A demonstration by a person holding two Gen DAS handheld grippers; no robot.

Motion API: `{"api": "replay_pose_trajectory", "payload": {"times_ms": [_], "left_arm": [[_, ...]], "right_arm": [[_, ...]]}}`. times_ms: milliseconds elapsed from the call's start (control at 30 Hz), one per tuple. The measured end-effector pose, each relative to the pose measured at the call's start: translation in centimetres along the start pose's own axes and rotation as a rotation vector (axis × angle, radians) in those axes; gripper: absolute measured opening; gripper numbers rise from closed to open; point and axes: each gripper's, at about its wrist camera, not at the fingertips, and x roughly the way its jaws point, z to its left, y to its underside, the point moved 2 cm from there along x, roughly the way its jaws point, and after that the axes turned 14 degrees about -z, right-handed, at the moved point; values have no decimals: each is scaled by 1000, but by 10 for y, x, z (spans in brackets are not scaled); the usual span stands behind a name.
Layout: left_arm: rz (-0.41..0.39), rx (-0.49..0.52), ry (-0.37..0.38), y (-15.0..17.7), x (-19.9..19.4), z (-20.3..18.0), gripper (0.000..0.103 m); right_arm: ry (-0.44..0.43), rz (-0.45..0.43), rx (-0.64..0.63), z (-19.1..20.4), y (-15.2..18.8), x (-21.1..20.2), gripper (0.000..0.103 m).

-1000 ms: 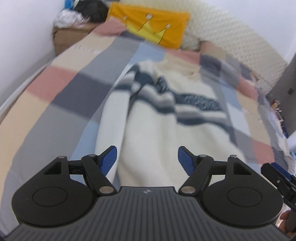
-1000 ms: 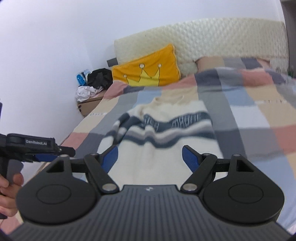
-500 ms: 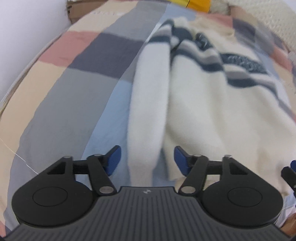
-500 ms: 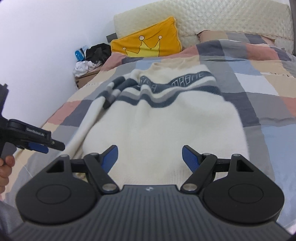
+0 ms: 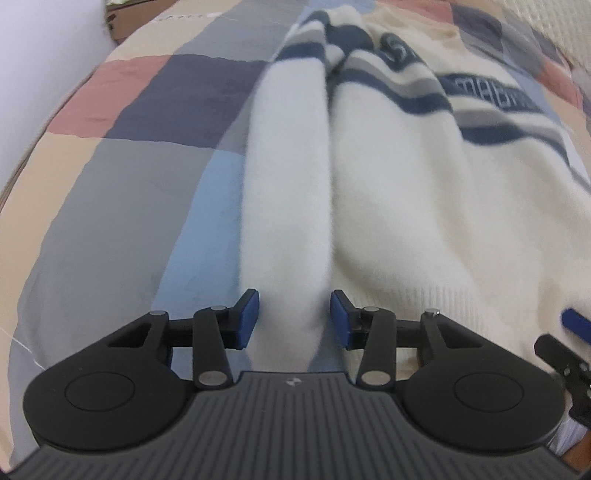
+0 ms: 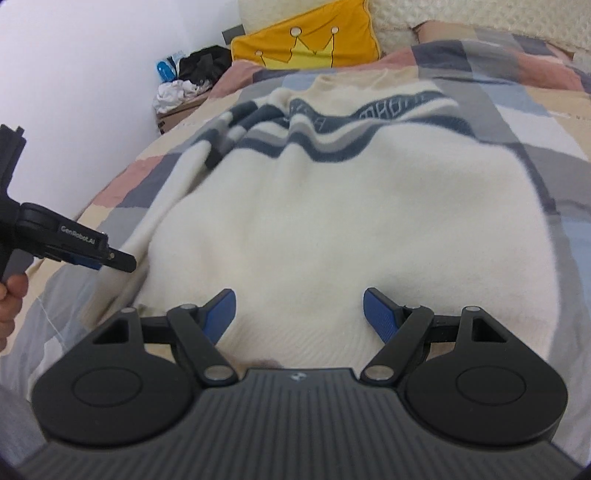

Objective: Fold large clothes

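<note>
A cream sweater [image 6: 351, 221] with navy and grey chest stripes lies flat on the patchwork bedspread [image 5: 122, 177], hem toward me. Its left sleeve [image 5: 288, 206] lies straight along the body [image 5: 443, 221]. My left gripper [image 5: 294, 317] is open, its blue pads on either side of the sleeve's cuff end, not closed on it. My right gripper [image 6: 300, 310] is open wide just above the sweater's ribbed hem near its middle. The left gripper also shows in the right wrist view [image 6: 96, 256] at the sleeve end.
An orange crown pillow [image 6: 306, 44] and a cream headboard [image 6: 480, 18] are at the far end. A cardboard box with dark and white clothes [image 6: 184, 85] stands by the white wall on the left. The bed edge runs along the left.
Both grippers have dropped and moved in toward the sweater's near end. The left one now straddles the sleeve cuff with its jaws narrowed; the right one is low over the hem.
</note>
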Motion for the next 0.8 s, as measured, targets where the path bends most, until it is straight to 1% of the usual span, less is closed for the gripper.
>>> {"api": "replay_pose_trajectory", "payload": {"times_ms": [67, 233, 333, 400, 433, 533, 667, 733, 800], "left_arm": [[1, 58, -38, 2, 5, -4, 46], [4, 91, -66, 5, 8, -4, 43], [-4, 103, -69, 4, 2, -3, 32], [-21, 105, -78, 3, -2, 0, 14], [-29, 100, -76, 2, -4, 1, 10], [-53, 52, -60, -2, -11, 12, 9], [-105, -36, -88, -12, -21, 42, 8], [-145, -79, -128, -21, -27, 62, 8], [-182, -92, -187, -31, -30, 82, 7]], "right_arm": [[-5, 7, 9, -1, 2, 2, 78], [-9, 5, 31, -3, 0, 3, 78], [-12, 3, 41, -6, 0, 2, 78], [-14, 1, 48, -6, 0, 1, 78], [-11, 4, 50, -7, 2, 0, 78], [-15, 3, 51, -10, 2, -2, 78], [-16, -7, 72, -13, 3, -5, 78], [-14, -16, 74, -13, 2, -5, 78], [-10, -24, 62, -11, 1, -6, 78]]}}
